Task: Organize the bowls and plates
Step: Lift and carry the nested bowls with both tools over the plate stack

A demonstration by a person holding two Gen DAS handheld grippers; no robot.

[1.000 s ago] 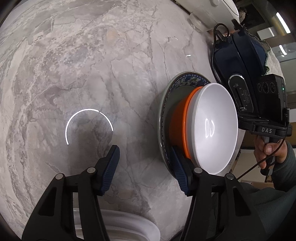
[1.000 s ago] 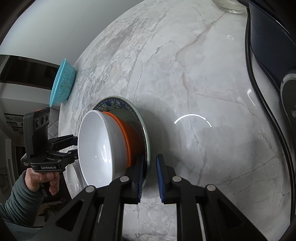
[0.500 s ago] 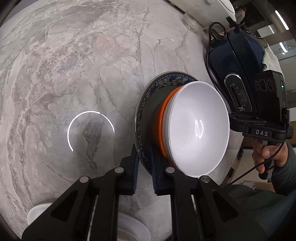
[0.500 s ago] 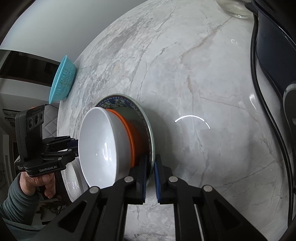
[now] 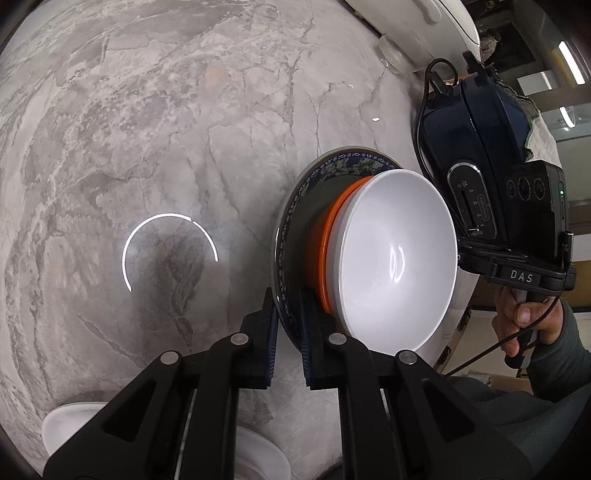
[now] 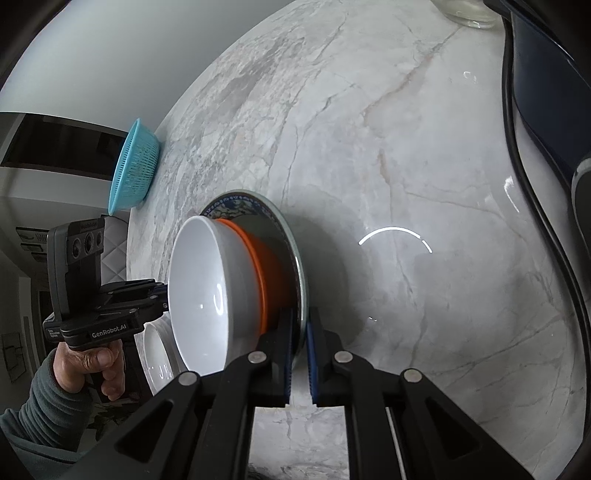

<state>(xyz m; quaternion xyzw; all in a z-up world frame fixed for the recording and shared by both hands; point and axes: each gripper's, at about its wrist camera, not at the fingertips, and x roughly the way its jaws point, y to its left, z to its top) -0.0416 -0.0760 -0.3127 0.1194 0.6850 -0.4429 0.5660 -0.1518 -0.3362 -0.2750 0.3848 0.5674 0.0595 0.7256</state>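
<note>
A blue-patterned plate [image 5: 347, 157] carries an orange bowl [image 5: 325, 240] with a white bowl [image 5: 399, 258] nested in it. In the left wrist view my left gripper [image 5: 288, 301] is shut on the plate's near rim. In the right wrist view the plate [image 6: 236, 199], orange bowl [image 6: 267, 258] and white bowl [image 6: 199, 288] appear again, and my right gripper [image 6: 301, 319] is shut on the opposite rim. Each view shows the other gripper's body and a hand beyond the white bowl, its fingertips hidden.
The stack is over a grey marble counter [image 5: 166, 129]. White dishes [image 5: 258, 458] lie at the counter's near edge. A dark blue appliance [image 5: 480, 147] with a black cable stands on the right. A turquoise colander [image 6: 135, 166] and a glass jar [image 6: 469, 14] stand further off.
My left gripper went from wide open beside the plate to shut on its rim. The right gripper's small gap closed onto the opposite rim.
</note>
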